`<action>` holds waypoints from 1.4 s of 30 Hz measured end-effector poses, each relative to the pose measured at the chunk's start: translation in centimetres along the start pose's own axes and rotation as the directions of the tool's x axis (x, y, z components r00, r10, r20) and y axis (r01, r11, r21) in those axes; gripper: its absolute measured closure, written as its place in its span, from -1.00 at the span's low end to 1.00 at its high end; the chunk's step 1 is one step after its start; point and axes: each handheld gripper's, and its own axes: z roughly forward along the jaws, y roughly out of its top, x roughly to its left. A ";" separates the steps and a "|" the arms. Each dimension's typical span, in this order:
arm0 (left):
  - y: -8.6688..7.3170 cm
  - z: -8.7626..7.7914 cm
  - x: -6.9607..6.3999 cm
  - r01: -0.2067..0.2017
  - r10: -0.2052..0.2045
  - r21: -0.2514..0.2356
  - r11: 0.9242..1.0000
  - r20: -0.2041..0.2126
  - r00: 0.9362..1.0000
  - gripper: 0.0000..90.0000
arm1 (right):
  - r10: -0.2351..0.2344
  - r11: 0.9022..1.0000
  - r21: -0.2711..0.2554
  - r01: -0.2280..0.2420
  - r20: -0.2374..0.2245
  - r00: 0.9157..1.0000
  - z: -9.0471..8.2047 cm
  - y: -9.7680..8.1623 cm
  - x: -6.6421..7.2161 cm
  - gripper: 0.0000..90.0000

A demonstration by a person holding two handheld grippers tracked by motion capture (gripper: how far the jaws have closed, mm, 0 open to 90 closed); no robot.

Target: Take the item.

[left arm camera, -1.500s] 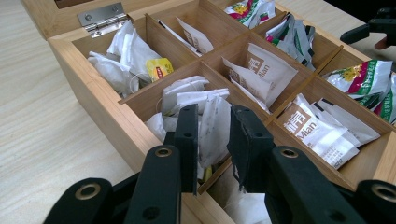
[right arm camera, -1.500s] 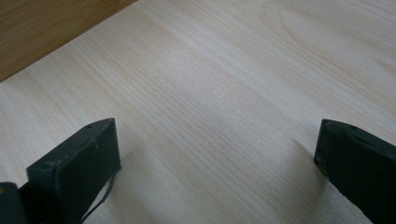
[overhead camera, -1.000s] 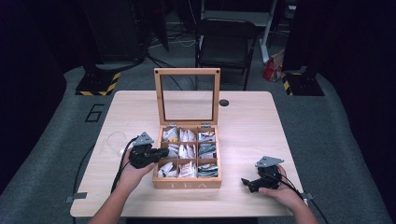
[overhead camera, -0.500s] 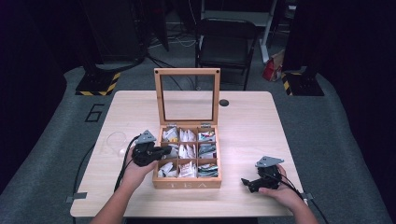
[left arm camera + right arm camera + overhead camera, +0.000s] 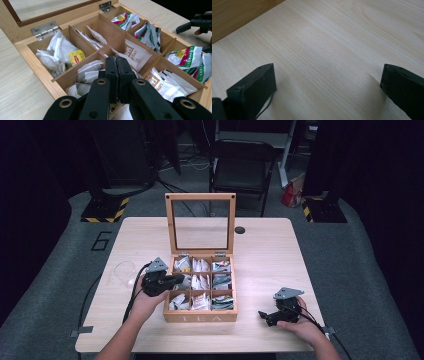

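A wooden tea box (image 5: 200, 317) stands in the middle of the table with its glass lid (image 5: 200, 222) upright. Its several compartments hold tea bags (image 5: 200, 282). My left gripper (image 5: 172, 280) reaches in over the box's left wall (image 5: 39, 68), above the middle-left compartment. Its jaws are pressed together, and the gripper (image 5: 117, 72) is shut with nothing visible between them. Below lie white bags (image 5: 86, 72), a yellow-tagged bag (image 5: 76, 56) and white sachets (image 5: 133, 53). My right gripper (image 5: 265, 316) rests on the table right of the box, and it (image 5: 327, 82) stands open over bare wood.
A small black disc (image 5: 240, 229) lies on the table behind the box's right side. A thin clear loop (image 5: 122, 270) lies left of my left hand. A black chair (image 5: 240, 165) stands beyond the far edge. The box's side wall (image 5: 237, 17) lies ahead of the right gripper.
My left gripper has moved right, from beside the box to over its left wall. The right gripper has stayed in place.
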 end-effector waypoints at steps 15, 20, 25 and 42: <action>1.9 -2.3 0.3 -0.018 0.017 -0.026 1.000 -0.025 1.000 0.97 | -0.002 1.000 0.004 0.002 0.000 1.000 0.0 0.0 0.0 -1.00; 2.5 -2.8 0.2 -0.027 0.026 -0.031 0.999 -0.029 0.999 0.97 | -0.001 1.000 -0.001 0.001 0.003 1.000 0.0 0.0 0.0 -1.00; 3.2 -3.4 0.1 -0.047 0.046 -0.034 0.998 -0.034 0.998 0.97 | 0.005 1.000 -0.001 -0.005 0.005 1.000 0.0 0.0 0.1 -1.00; 5.0 -5.3 0.2 -0.071 0.068 -0.051 0.996 -0.061 0.996 0.97 | -0.002 1.000 -0.001 0.002 0.004 1.000 0.0 0.0 0.0 -1.00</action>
